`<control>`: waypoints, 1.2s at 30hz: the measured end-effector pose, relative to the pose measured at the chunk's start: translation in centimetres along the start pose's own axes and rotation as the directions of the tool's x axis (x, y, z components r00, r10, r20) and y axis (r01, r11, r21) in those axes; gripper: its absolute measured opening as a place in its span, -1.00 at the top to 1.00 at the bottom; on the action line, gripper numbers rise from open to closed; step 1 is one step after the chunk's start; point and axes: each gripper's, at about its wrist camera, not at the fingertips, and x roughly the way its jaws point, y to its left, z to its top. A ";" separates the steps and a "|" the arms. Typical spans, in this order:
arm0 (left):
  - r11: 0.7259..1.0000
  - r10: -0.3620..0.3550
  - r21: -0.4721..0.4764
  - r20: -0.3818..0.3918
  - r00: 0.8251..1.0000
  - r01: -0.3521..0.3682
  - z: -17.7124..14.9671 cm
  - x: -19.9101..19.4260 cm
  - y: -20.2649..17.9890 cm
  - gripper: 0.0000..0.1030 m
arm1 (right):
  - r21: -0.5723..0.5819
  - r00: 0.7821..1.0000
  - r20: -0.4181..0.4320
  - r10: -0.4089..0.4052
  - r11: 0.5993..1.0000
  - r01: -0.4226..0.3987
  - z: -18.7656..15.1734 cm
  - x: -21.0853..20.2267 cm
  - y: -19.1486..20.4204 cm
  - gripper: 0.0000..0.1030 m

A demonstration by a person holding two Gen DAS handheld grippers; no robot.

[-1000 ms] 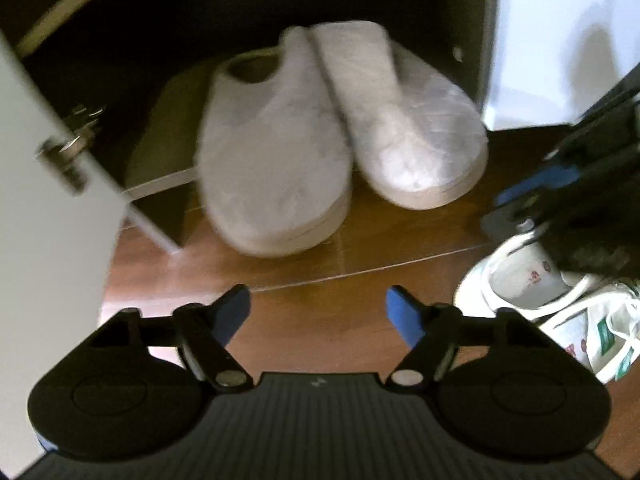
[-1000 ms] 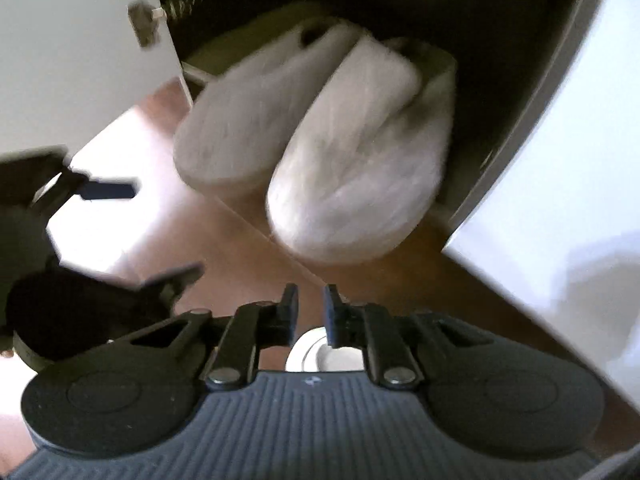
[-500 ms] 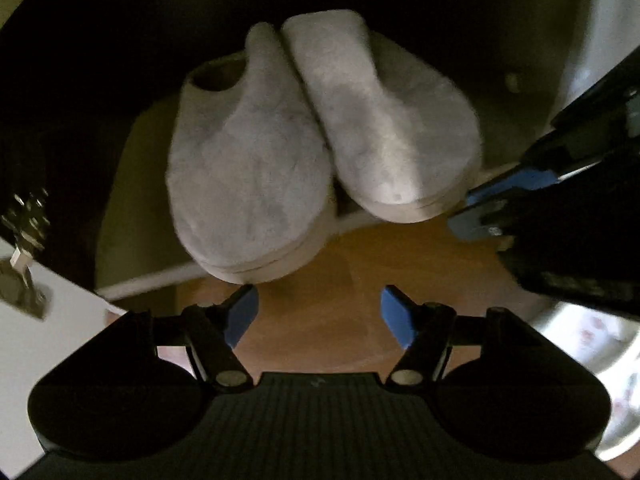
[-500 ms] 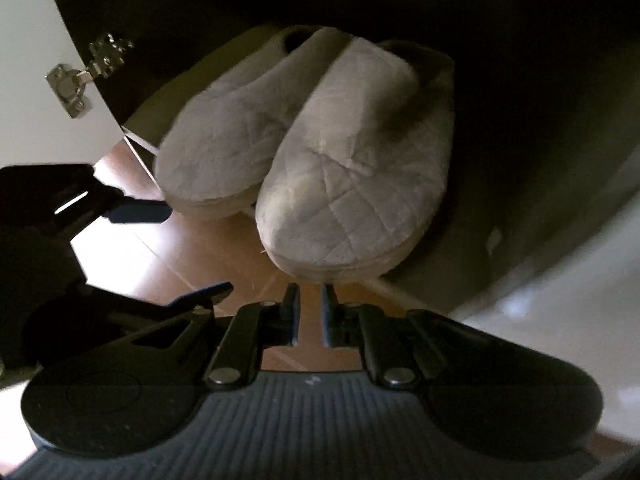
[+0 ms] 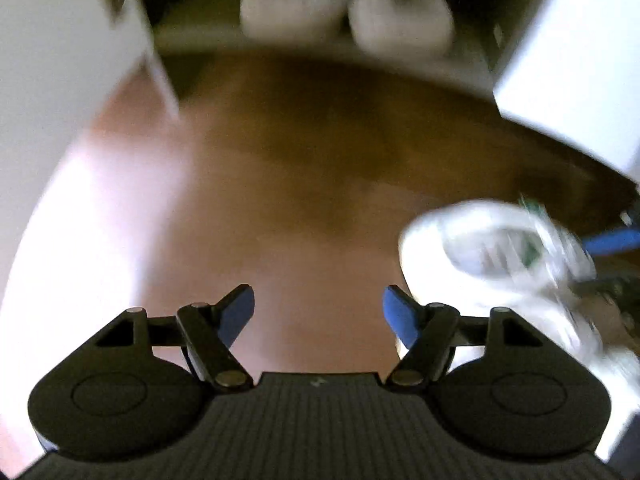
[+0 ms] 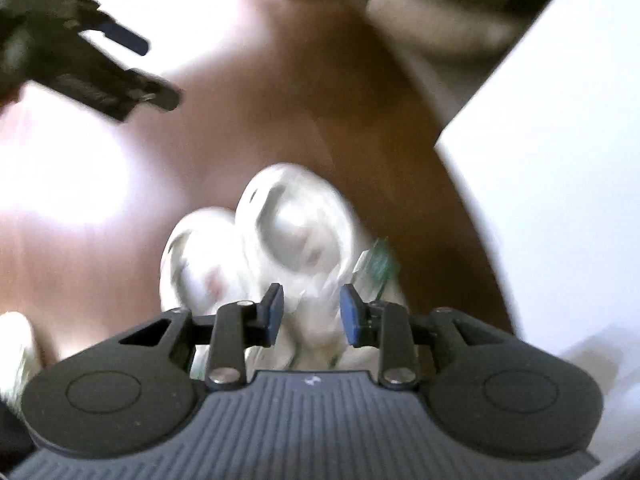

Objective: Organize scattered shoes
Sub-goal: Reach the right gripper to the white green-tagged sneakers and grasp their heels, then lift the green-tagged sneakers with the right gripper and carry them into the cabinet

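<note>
Both wrist views now pulled back from cabinet, blurred by motion; grey slippers (image 5: 344, 12), large and central half a second ago, shrink to top edge of left wrist view; wooden floor (image 5: 280, 200) fills middle; white sneakers (image 6: 280, 240) now sit directly ahead of right gripper (image 6: 311, 314); its jaws, near-closed before, are opening, nothing pressed between pads; left gripper (image 5: 318, 316) faces bare floor, one sneaker at its right.

Glossy wooden floor (image 5: 280, 184), white cabinet (image 6: 560, 184)
</note>
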 end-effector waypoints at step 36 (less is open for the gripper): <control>0.975 0.036 0.218 -0.011 0.999 -0.033 -3.0 5.4 -3.5 -0.43 | 0.254 0.998 -0.019 -0.060 0.965 0.063 2.5 0.0 -1.5 0.27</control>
